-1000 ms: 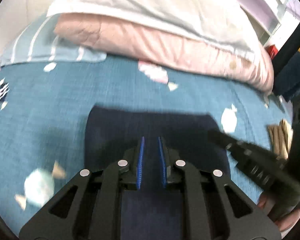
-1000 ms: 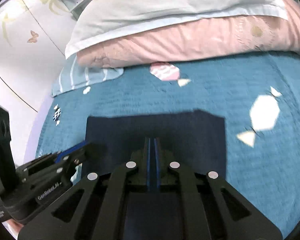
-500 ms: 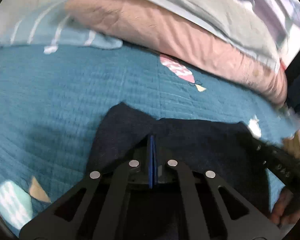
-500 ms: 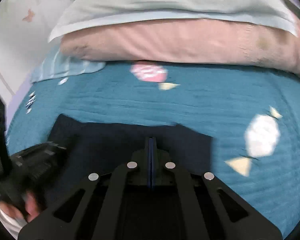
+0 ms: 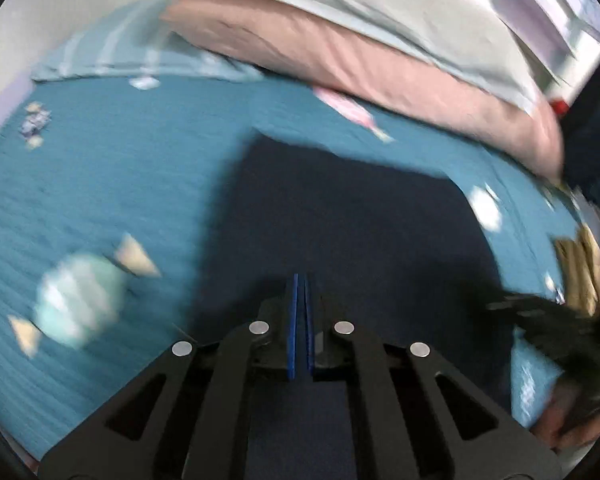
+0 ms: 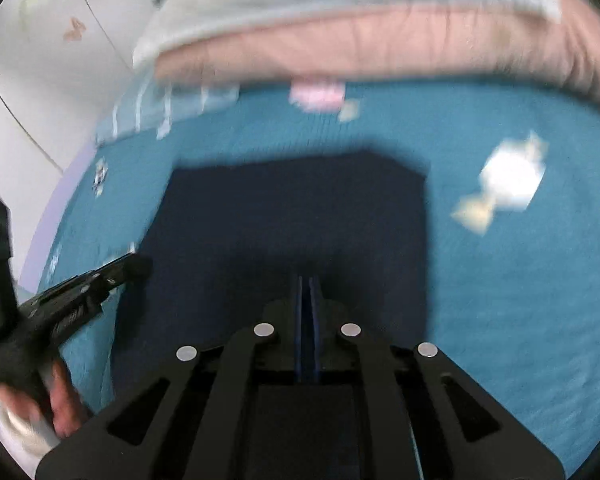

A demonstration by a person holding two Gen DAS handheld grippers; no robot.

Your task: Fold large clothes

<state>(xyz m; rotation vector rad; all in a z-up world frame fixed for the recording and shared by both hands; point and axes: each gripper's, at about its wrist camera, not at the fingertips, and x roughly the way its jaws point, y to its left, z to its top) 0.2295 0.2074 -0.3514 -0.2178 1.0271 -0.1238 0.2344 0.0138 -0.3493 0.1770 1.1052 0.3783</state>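
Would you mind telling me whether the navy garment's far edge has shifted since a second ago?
Yes. In the right wrist view the navy garment's far edge now lies nearer the pink candy print on the teal bedspread.

No readable text, labels or numbers, pictures too blurred

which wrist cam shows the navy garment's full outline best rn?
Right wrist. The navy garment shows its far edge, both far corners and both side edges against the teal bedspread, though blurred. In the left wrist view its right side runs under the right hand-held gripper, and only the left and far edges show.
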